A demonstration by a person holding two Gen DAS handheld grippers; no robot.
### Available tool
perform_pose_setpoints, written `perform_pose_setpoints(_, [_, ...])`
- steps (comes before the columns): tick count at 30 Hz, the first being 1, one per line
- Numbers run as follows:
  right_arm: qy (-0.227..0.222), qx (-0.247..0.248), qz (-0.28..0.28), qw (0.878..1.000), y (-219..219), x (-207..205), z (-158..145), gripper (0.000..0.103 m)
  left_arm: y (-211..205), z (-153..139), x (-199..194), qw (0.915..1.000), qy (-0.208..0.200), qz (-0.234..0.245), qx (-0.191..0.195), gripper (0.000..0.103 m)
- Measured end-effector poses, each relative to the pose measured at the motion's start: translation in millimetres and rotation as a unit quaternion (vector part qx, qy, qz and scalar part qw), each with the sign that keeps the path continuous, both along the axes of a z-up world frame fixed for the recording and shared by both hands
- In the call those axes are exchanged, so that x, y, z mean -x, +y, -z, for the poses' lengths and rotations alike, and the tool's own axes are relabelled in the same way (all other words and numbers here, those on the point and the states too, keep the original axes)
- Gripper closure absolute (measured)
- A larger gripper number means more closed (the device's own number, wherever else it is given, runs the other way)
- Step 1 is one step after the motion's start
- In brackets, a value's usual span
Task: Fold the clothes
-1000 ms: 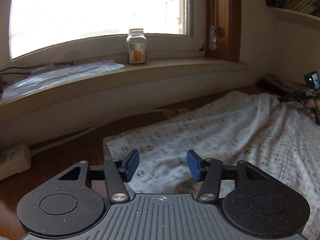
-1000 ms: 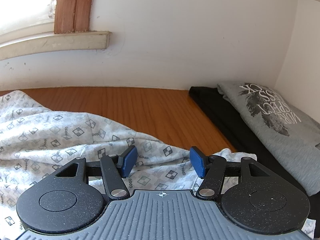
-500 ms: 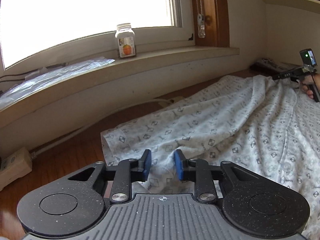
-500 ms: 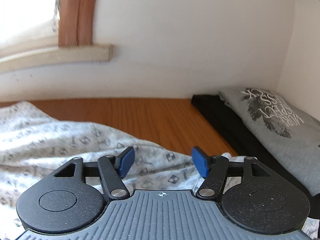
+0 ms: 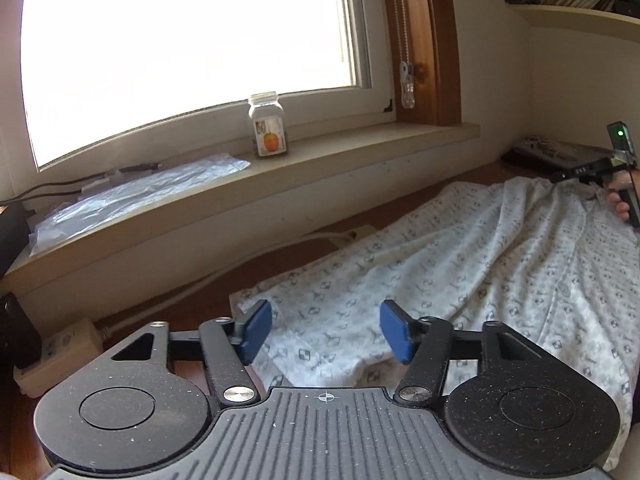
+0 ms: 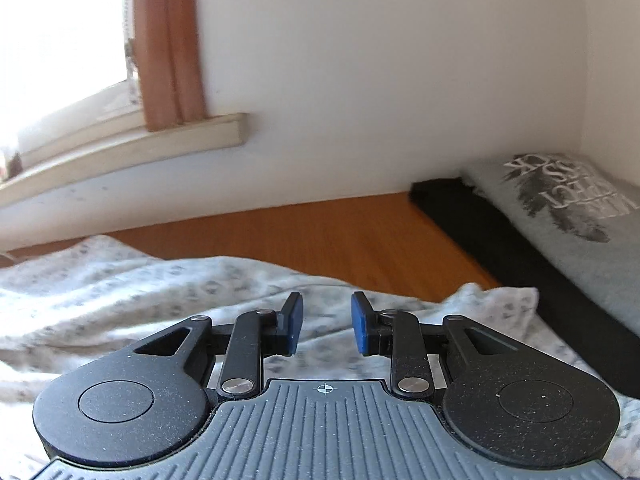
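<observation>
Patterned white garment [image 5: 460, 264] lies spread and rumpled across a wooden tabletop [image 6: 340, 232], running from the left gripper to the far right, where the person's hand [image 5: 618, 200] holds the other tool. It is pale cloth printed with small grey squares.

From the left wrist camera, the left gripper [image 5: 326, 332] hangs just above the near edge of the garment. Its blue pads [image 5: 256, 330] stand wide apart after having just been opening, and cloth shows under the gap, but neither pad presses on it, so it is released.

From the right wrist camera, which is somewhat blurred, the right gripper [image 6: 325, 324] sits over a raised fold at the garment's other end. Its jaws have just been closing and now stand fairly near each other, with a clear gap left between the pads. Cloth lies below that gap, and the pads do not appear to pinch it.

Behind the left gripper, a windowsill [image 5: 280, 168] carries a clear jar with an orange label [image 5: 270, 130] and a sheet of crinkled plastic [image 5: 132, 196]. A beige power strip [image 5: 60, 356] lies on the tabletop at the left. Near the right gripper, a folded grey printed T-shirt [image 6: 560, 204] rests on top of a folded black garment [image 6: 500, 240] against the wall.
</observation>
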State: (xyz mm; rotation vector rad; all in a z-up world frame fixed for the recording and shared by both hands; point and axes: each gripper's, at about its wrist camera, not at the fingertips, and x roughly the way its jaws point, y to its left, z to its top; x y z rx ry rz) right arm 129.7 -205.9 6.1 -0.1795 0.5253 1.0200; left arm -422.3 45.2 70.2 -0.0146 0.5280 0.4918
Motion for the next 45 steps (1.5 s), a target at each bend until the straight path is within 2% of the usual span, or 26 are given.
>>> perform_pose_setpoints(1, [0.007,-0.002,-0.004,1.000,1.7,1.5,-2.0,0.075,1.6,-1.8,-4.9,1.0000,-0.004,0.002,0.000,0.037])
perform_pose_setpoints(3, [0.019,-0.001,-0.012,1.000,7.1,4.9,-5.8,0.075,7.8,-4.7,-20.8,0.9999,-0.015,0.006,0.005,0.025])
perform_pose_setpoints(10, [0.058,0.017,-0.016,0.998,31.3,10.6,-13.9,0.072,37.8,1.0,-109.1,0.9968,-0.053,0.050,0.034,0.022])
perform_pose_setpoints(13, [0.071,0.029,-0.007,0.997,41.2,9.5,-13.0,0.065,50.7,12.1,-139.3,0.9959,-0.054,0.064,0.035,0.020])
perform_pose_setpoints(19, [0.058,0.058,-0.005,0.997,55.1,12.6,-0.2,0.063,73.8,46.4,-160.6,0.9927,-0.044,0.083,0.076,0.020])
perform_pose_setpoints(20, [0.053,0.059,-0.007,0.997,55.4,14.1,1.2,0.073,74.6,49.3,-160.9,0.9922,-0.039,0.085,0.083,0.020])
perform_pose_setpoints(22, [0.040,0.052,-0.020,0.998,51.9,18.8,0.0,0.101,75.6,53.4,-159.6,0.9916,-0.034,0.086,0.091,0.020])
perform_pose_setpoints(24, [0.007,0.033,-0.016,0.999,38.3,28.1,-11.0,0.101,77.6,54.1,-158.4,0.9920,-0.028,0.077,0.096,0.020])
perform_pose_setpoints(27, [0.009,-0.006,0.001,1.000,9.0,30.0,-23.9,0.101,80.7,54.3,-156.1,0.9924,-0.026,0.065,0.101,0.015])
perform_pose_setpoints(31, [0.009,0.035,0.032,0.999,4.2,26.4,-17.2,0.100,78.8,56.7,-161.4,0.9935,-0.001,0.057,0.099,0.014])
perform_pose_setpoints(34, [0.017,0.022,0.036,0.999,3.6,28.0,-23.0,0.095,76.4,57.0,-161.2,0.9940,0.001,0.056,0.094,0.012])
perform_pose_setpoints(36, [0.020,0.017,0.026,0.999,10.9,32.6,-27.5,0.078,76.1,57.1,-160.5,0.9942,0.000,0.054,0.094,0.010])
perform_pose_setpoints(37, [0.020,0.016,0.022,0.999,15.3,35.5,-29.3,0.064,76.4,57.3,-160.8,0.9942,0.000,0.052,0.094,0.010])
perform_pose_setpoints(38, [0.021,0.018,0.018,0.999,20.6,38.5,-29.6,0.057,76.6,57.6,-161.0,0.9942,0.001,0.051,0.095,0.010])
perform_pose_setpoints(45, [0.031,0.071,0.036,0.996,56.0,36.1,-11.1,0.055,81.1,57.9,-160.5,0.9933,0.004,0.043,0.107,0.010])
